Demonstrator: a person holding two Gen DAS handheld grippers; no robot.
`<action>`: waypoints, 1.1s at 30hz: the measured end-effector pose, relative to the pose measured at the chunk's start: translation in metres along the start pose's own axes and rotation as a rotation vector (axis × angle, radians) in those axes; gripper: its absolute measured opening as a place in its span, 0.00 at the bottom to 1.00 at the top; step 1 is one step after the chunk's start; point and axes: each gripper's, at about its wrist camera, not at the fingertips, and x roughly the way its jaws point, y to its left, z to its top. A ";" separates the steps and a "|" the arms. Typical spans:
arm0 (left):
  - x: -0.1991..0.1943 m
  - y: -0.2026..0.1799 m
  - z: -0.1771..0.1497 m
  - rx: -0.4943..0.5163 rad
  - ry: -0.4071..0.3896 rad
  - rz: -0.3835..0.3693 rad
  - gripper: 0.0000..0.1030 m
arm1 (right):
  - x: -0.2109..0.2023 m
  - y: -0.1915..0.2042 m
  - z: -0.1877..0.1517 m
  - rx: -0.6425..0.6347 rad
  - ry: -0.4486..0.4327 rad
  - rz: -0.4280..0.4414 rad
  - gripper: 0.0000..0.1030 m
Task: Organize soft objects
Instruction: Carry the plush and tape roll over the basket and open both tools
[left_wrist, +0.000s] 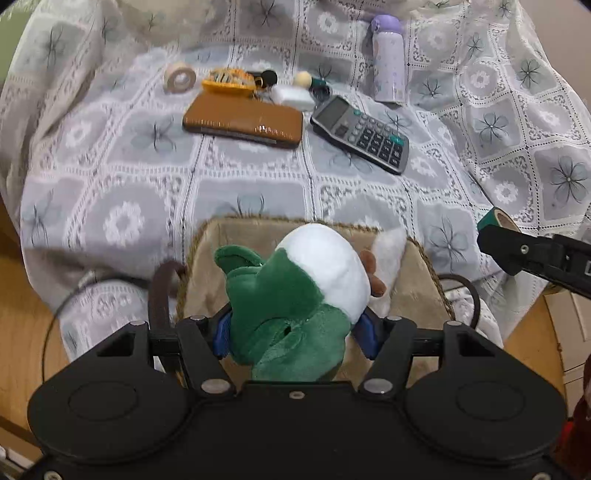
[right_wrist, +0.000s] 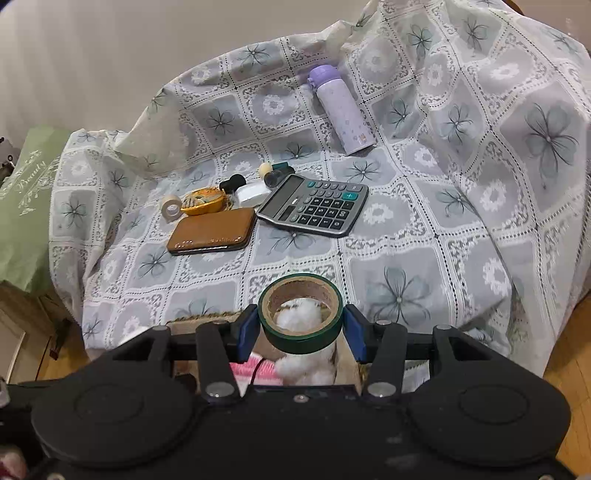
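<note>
My left gripper (left_wrist: 295, 334) is shut on a green and white plush toy (left_wrist: 295, 295), held over a woven basket (left_wrist: 417, 291) with a beige lining. A white fluffy toy (left_wrist: 388, 251) lies in the basket behind the plush. My right gripper (right_wrist: 301, 332) is shut on a roll of green tape (right_wrist: 301, 314), its blue pads pressing both sides. Below the tape, white fluff (right_wrist: 306, 369) and something pink (right_wrist: 255, 369) show inside the basket. The right gripper (left_wrist: 495, 242) with the tape also enters the left wrist view at the right edge.
On the flowered cloth (left_wrist: 129, 184) lie a brown case (left_wrist: 243, 122), a calculator (left_wrist: 362, 134), a purple bottle (left_wrist: 388, 59), a pale tape roll (left_wrist: 180, 76), an orange item (left_wrist: 229, 82) and small bits. A green cushion (right_wrist: 26, 206) sits at left. Wooden floor (left_wrist: 22, 325) shows around the basket.
</note>
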 end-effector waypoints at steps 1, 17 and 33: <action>-0.001 0.000 -0.003 -0.006 0.004 -0.005 0.57 | -0.004 0.001 -0.003 0.000 0.000 0.003 0.47; -0.004 0.001 -0.029 -0.074 0.012 -0.003 0.58 | -0.035 0.008 -0.035 -0.020 0.009 0.013 0.47; -0.010 0.004 -0.037 -0.109 -0.016 0.001 0.72 | -0.029 -0.001 -0.035 0.019 0.065 0.008 0.48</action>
